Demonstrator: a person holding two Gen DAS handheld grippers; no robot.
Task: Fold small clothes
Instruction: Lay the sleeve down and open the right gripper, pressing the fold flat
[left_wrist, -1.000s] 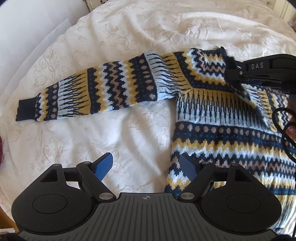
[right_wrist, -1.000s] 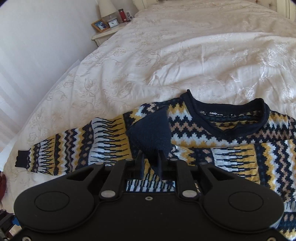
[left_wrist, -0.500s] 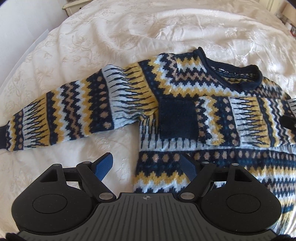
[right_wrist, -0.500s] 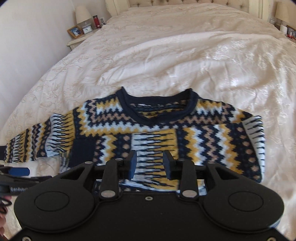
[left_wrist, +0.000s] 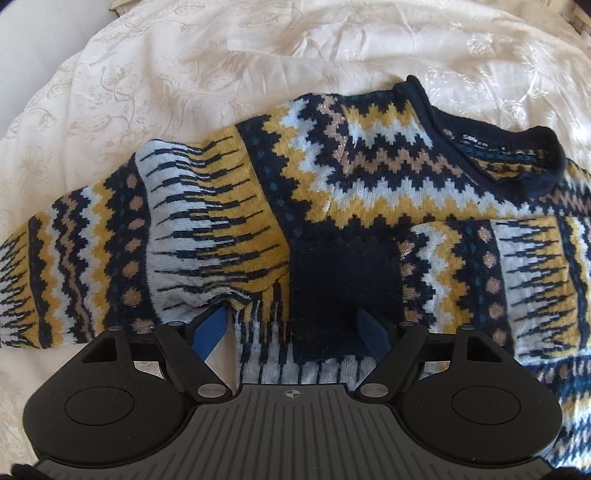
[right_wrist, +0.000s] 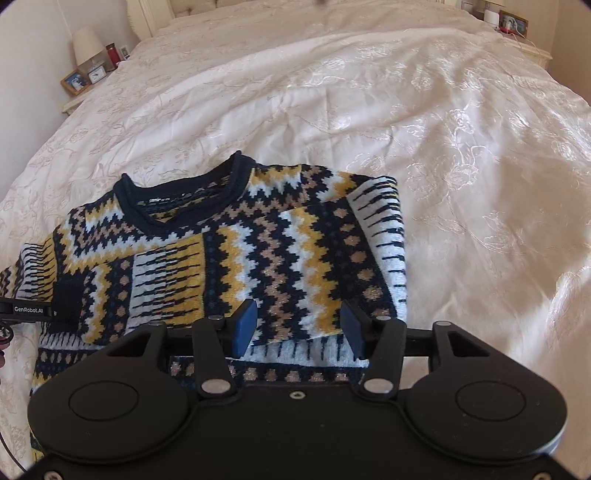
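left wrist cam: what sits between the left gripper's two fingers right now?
Left wrist view: the left gripper is open over the sweater; the folded-in sleeve's navy cuff and striped knit lie between its fingers, ungripped.

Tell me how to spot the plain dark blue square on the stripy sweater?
Find the big cream bedspread, then the zigzag sweater lying on it. One sleeve is folded across the chest, and its cuff ends just ahead of the left claw. It is the only plain navy patch without any pattern.
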